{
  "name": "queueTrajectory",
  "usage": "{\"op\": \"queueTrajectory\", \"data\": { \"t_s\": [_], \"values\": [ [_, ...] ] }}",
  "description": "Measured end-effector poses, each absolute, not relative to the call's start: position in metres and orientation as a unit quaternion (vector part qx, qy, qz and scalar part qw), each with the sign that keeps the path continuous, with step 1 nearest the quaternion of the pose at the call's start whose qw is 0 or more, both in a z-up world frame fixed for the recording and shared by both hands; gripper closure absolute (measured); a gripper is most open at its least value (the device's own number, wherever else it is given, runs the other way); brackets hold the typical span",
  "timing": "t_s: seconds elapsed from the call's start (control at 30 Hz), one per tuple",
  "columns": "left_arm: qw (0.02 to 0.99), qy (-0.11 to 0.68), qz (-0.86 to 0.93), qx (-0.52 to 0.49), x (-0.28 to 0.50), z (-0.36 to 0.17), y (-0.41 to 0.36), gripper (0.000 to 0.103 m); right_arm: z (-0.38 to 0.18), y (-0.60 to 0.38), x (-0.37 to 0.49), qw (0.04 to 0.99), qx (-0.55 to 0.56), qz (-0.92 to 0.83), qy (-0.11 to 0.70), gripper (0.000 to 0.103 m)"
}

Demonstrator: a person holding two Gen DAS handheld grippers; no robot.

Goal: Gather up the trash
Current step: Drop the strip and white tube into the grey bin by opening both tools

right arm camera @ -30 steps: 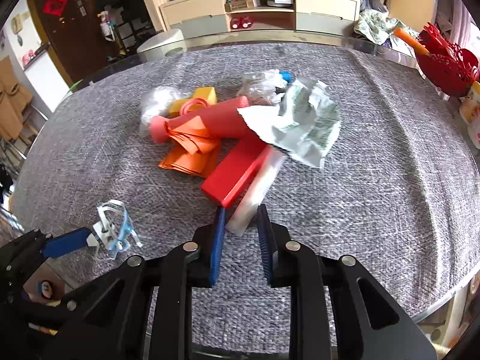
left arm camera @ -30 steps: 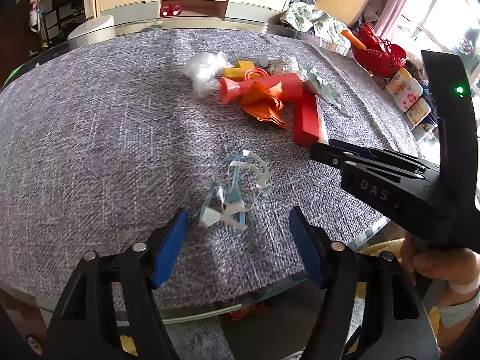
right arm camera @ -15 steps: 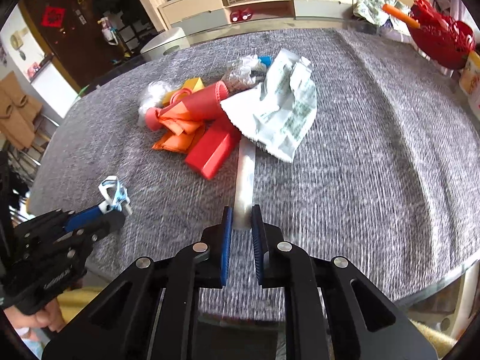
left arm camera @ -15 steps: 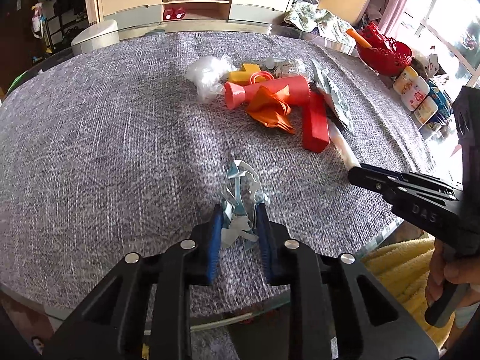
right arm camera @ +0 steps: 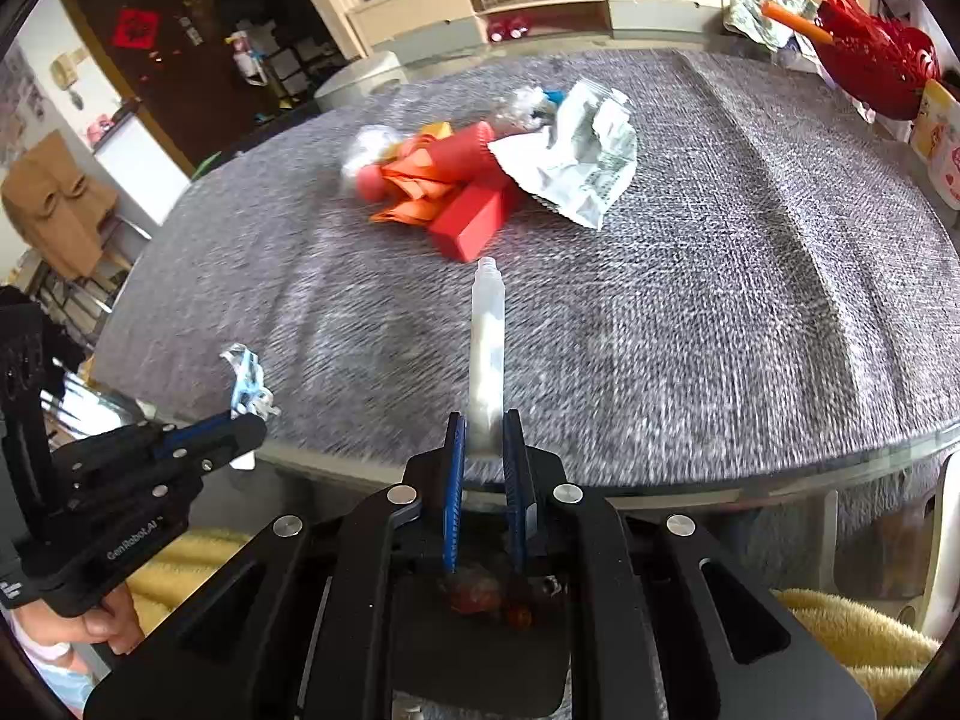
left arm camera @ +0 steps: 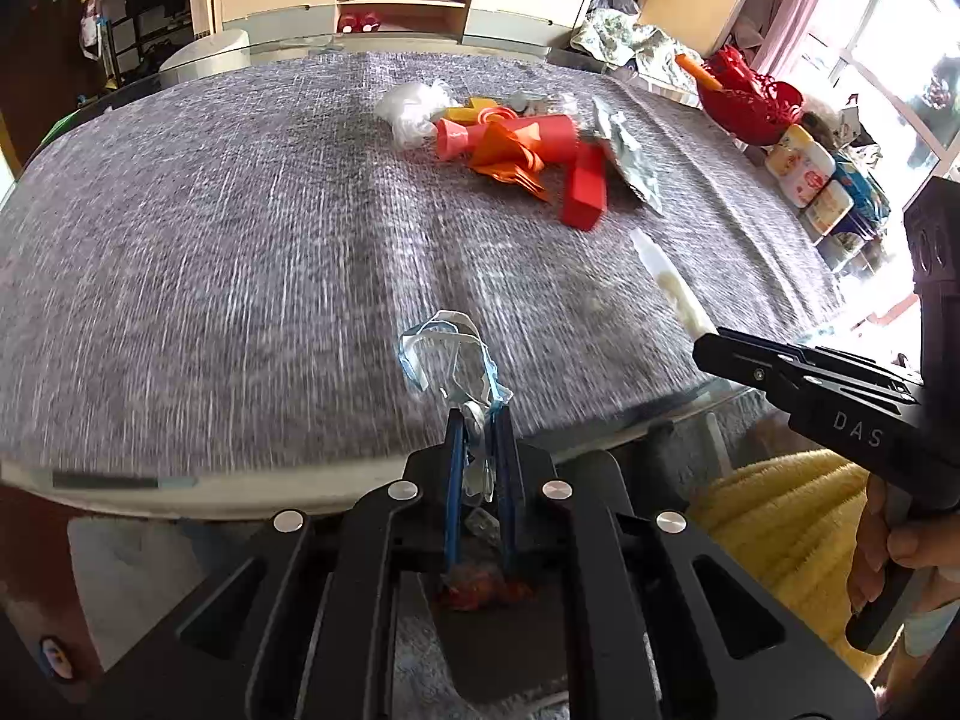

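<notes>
My left gripper (left arm camera: 480, 420) is shut on a crumpled clear-and-blue plastic scrap (left arm camera: 450, 354), which it holds over the near edge of the grey-clothed table (left arm camera: 210, 252). The right wrist view shows that scrap (right arm camera: 246, 375) at the left. A long white tube (right arm camera: 487, 348) sticks out forward from my right gripper (right arm camera: 483, 420), which is shut on its near end. The same tube (left arm camera: 672, 282) shows at the right in the left wrist view. Farther back lies a pile of trash: a red box (left arm camera: 585, 189), orange paper (left arm camera: 510, 159), a crumpled wrapper (right arm camera: 576, 156) and a clear bag (left arm camera: 414, 111).
A red basket (left arm camera: 750, 102) and stacked containers (left arm camera: 804, 171) stand at the table's right edge. A yellow fluffy cushion (left arm camera: 780, 510) lies below the near edge. A cabinet (left arm camera: 396, 0) stands behind the table. A hand (right arm camera: 90, 624) holds the left gripper.
The left gripper shut on the plastic scrap and drew it back to the table's near edge. The right gripper pulled the white tube out of the pile toward the near edge.
</notes>
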State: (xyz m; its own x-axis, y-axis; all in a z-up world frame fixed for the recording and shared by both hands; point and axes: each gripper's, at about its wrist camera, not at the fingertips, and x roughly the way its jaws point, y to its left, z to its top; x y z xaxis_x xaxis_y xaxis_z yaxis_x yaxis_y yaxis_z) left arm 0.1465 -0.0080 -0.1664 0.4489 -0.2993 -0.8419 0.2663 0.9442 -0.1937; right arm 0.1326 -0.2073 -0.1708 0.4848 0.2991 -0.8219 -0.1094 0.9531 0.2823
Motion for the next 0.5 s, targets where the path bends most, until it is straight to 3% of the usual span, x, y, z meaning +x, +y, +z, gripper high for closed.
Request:
{"op": "queueTrajectory", "data": {
  "t_s": [0.5],
  "values": [
    [0.838,0.516,-0.178,-0.016,0.079,-0.187,-0.021,0.094,-0.185,-0.201,0.069,0.846,0.088,0.152,0.504,0.089]
  ]
}}
